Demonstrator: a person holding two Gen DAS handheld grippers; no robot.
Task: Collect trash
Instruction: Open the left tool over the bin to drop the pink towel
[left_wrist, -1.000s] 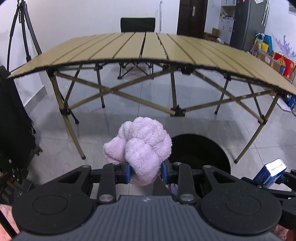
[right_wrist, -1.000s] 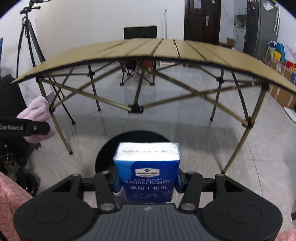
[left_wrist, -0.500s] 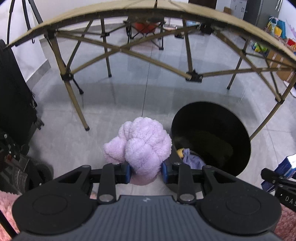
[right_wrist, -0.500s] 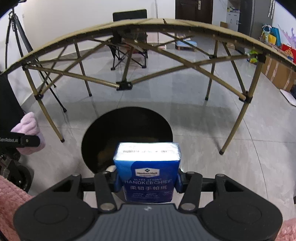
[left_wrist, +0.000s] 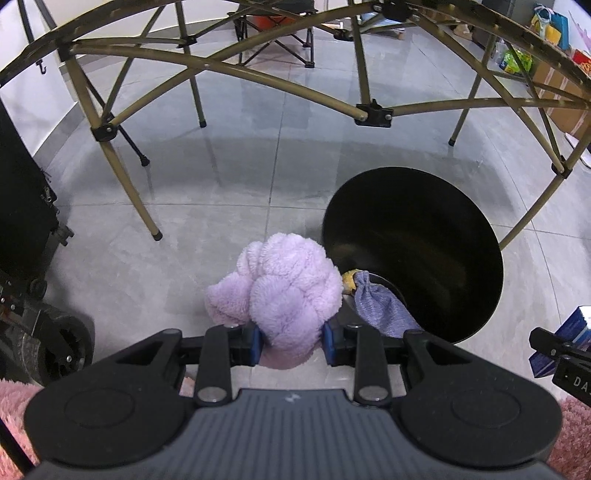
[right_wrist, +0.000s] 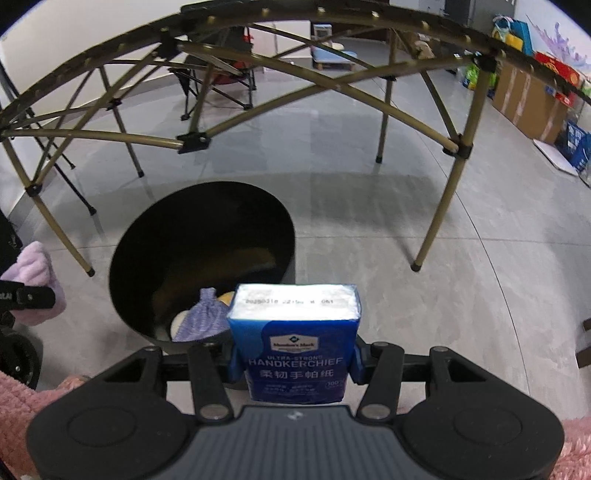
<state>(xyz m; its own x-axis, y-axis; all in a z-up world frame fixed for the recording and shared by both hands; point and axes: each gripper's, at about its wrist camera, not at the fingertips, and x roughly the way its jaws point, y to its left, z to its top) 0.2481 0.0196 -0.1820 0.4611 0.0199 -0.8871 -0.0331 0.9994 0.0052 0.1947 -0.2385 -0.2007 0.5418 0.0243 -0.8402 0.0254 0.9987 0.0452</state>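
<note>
- Now both loads up in the air, near the black bin (left_wrist: 458, 258) on the floor; nothing dropped yet.
- Left gripper (left_wrist: 291, 341): fingers closed partway onto the lilac fluffy cloth (left_wrist: 284, 291), pinching its lower bunch w/ the blue pads; most of the bulk bulges out above and to the left.
- Cloth sits just left of the bin rim in the left wrist view, not over the mouth.
- Looks soft, light, very squashy; grip on a thick fold, not a loose lobe, else likely to slide out. No breakage risk; may cling to the pads on release.
- Right gripper (right_wrist: 293, 363): fingers clamped on both narrow sides of the blue tissue pack (right_wrist: 295, 332), upright, label facing the cam.
- Pack just right of the bin (right_wrist: 133, 240), at its near rim in the right wrist view; whether it overlaps the mouth: can't tell.
- Probably light, semi-soft block in slick plastic wrap; yields under squeeze, could slip if the hold is loose. Side-to-side hold at mid-height seems right.
- Already in the bin: purple-blue cloth (left_wrist: 380, 306), something yellow (left_wrist: 349, 280).
- Desk frame (left_wrist: 365, 110) overhead and behind, legs near the bin: mind clearance.
</note>
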